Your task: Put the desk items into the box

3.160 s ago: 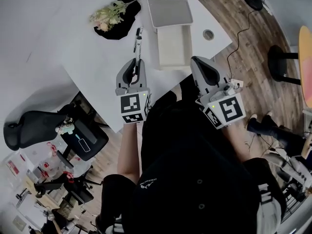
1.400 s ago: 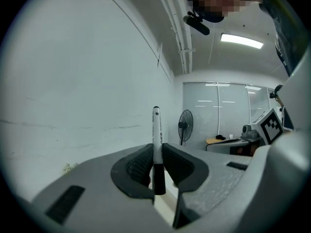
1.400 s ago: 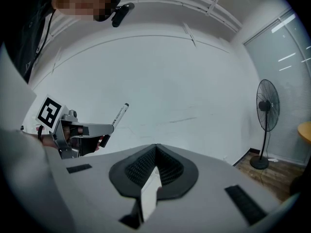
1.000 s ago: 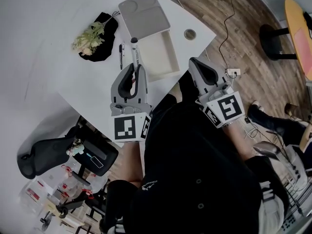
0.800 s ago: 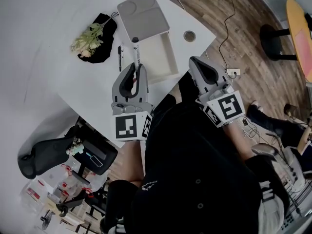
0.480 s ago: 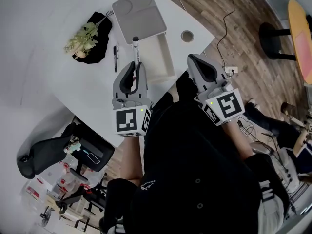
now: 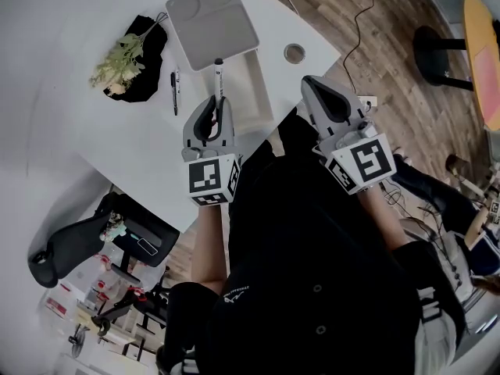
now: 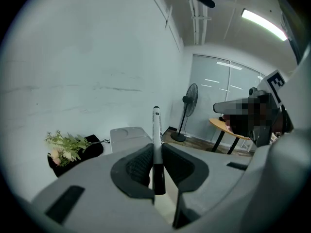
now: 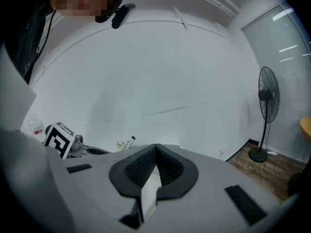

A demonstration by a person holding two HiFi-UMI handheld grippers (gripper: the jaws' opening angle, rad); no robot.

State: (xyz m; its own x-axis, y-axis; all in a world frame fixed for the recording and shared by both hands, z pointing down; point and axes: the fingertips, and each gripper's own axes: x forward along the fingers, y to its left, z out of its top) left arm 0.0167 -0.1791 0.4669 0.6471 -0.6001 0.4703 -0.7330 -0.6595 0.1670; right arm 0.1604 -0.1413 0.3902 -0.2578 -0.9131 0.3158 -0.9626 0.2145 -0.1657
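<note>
From above, the left hand-held gripper grips a white marker that points along the left side of the open box on the counter. A black pen lies on the counter nearby.

In the left gripper view, the marker is pinched between both jaws and sticks out past them.

In the right gripper view, the right hand-held gripper is clenched with nothing between its jaws.

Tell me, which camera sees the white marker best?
The left gripper view. The marker fills the middle there, clamped in the fingers of the left gripper. The head view shows it small, sticking out past the gripper. The right gripper view catches only a tiny far-off bit.
</note>
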